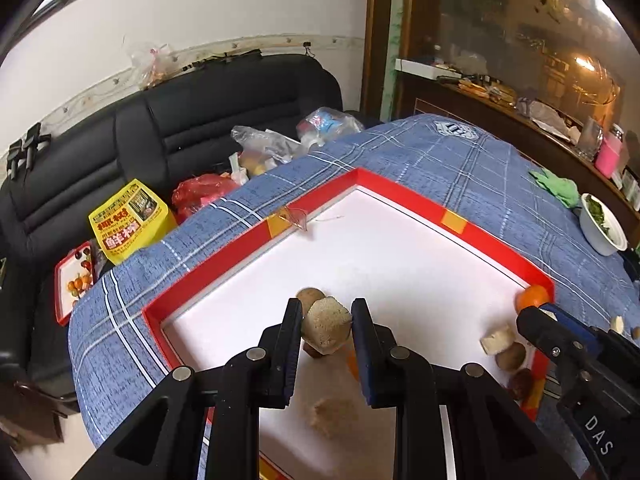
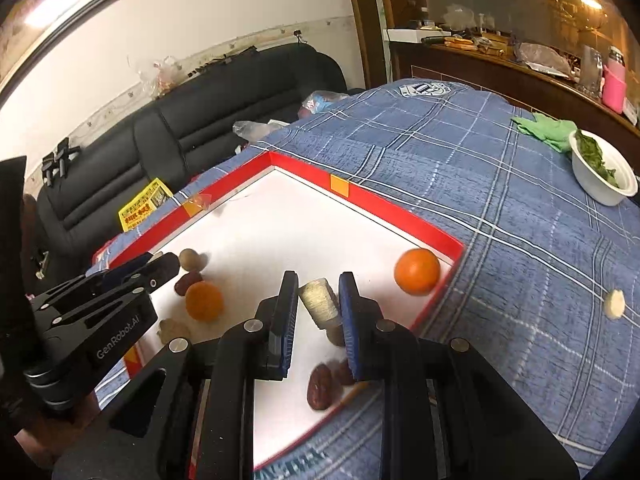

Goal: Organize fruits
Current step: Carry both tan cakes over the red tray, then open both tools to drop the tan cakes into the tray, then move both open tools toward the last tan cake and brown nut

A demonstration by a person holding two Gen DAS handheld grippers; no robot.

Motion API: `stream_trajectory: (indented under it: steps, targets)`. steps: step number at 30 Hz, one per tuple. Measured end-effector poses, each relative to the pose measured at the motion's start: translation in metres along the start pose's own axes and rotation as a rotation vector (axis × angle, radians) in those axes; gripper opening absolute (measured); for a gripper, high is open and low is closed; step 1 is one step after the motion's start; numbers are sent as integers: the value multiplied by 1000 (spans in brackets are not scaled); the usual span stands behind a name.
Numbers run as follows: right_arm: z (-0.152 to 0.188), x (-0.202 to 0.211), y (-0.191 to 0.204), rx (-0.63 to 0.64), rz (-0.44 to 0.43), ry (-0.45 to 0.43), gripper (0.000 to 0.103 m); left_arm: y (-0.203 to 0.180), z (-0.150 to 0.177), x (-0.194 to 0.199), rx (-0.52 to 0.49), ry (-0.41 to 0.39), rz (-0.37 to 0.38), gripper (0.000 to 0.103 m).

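A white board with a red rim (image 1: 400, 188) (image 2: 384, 204) lies on the blue plaid cloth. My left gripper (image 1: 326, 320) is shut on a beige rough chunk (image 1: 326, 322), held above the board; a brown round fruit (image 1: 310, 295) lies just behind it. My right gripper (image 2: 318, 300) is shut on a pale cylindrical piece (image 2: 320, 300) above the board. Two oranges (image 2: 417, 271) (image 2: 203, 301), red dates (image 2: 320, 388) (image 2: 188, 282) and a brown fruit (image 2: 189, 259) lie on the board. The right gripper also shows in the left wrist view (image 1: 532, 316).
A white bowl of greens (image 2: 600, 184) and a green cloth (image 2: 548, 130) sit at the table's far right. A pale piece (image 2: 614, 303) lies on the cloth off the board. A black sofa (image 1: 180, 120) with bags stands behind the table.
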State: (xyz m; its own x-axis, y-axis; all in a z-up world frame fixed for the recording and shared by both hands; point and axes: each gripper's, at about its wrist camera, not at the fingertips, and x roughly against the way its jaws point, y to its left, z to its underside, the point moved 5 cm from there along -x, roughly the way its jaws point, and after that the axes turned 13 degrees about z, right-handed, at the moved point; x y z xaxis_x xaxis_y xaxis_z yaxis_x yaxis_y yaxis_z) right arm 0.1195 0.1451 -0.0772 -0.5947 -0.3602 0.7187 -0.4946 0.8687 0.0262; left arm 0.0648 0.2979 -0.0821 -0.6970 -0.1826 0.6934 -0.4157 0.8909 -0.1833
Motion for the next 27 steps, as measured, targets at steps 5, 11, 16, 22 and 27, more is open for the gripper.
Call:
stream_trajectory:
  steps: [5, 11, 16, 22, 27]
  targets:
    - [-4, -10, 1, -1, 5, 8, 20, 4, -2, -5, 9, 5, -10, 24]
    - [-4, -18, 4, 6, 19, 22, 20, 9, -1, -11, 27, 15, -32, 24]
    - [-1, -25, 7, 18, 29, 56, 21, 19, 1, -21, 93, 63, -24, 25]
    - [-1, -8, -3, 9, 42, 33, 63, 30, 5, -4, 230, 58, -19, 58]
    - [-1, 35, -38, -26, 68, -46, 63, 13, 0, 28, 264, -37, 16, 59]
